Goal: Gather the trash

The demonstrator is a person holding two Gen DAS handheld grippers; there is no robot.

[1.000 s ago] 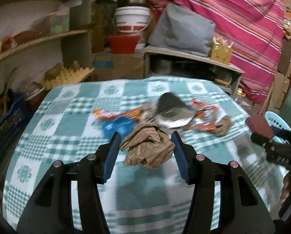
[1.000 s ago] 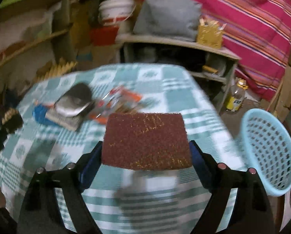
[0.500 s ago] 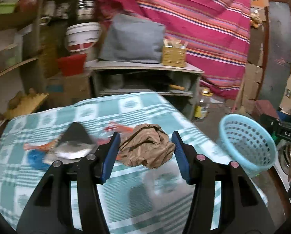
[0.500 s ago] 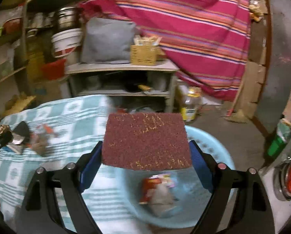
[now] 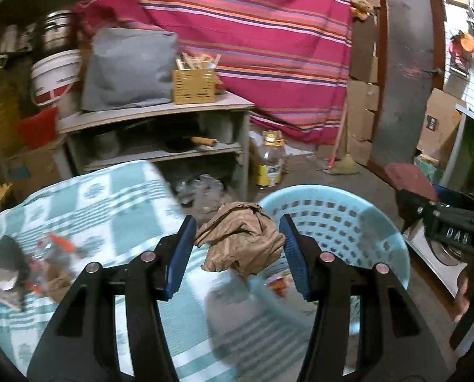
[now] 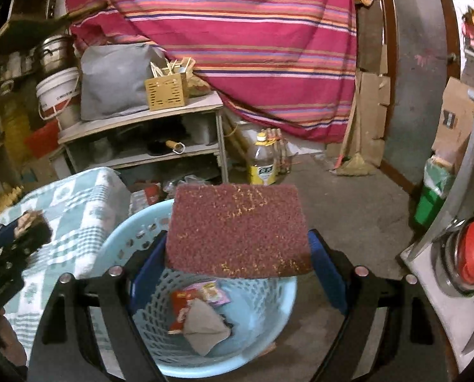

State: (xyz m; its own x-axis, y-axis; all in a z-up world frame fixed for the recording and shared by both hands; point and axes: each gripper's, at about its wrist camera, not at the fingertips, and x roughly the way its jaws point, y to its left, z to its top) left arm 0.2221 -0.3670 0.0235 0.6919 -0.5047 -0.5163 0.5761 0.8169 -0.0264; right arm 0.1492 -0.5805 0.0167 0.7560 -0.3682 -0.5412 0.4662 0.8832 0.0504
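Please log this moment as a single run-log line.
left tongs: shut on crumpled brown paper | right tongs: shut on maroon pad, above blue basket

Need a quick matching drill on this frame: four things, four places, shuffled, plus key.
1 brown paper wad
2 red scouring pad
3 snack wrapper
4 oil bottle

A lying in the blue basket
B standing on the floor
C in the left claw
D in the right claw, above the basket

Pairs: 1-C, 2-D, 3-A, 4-B
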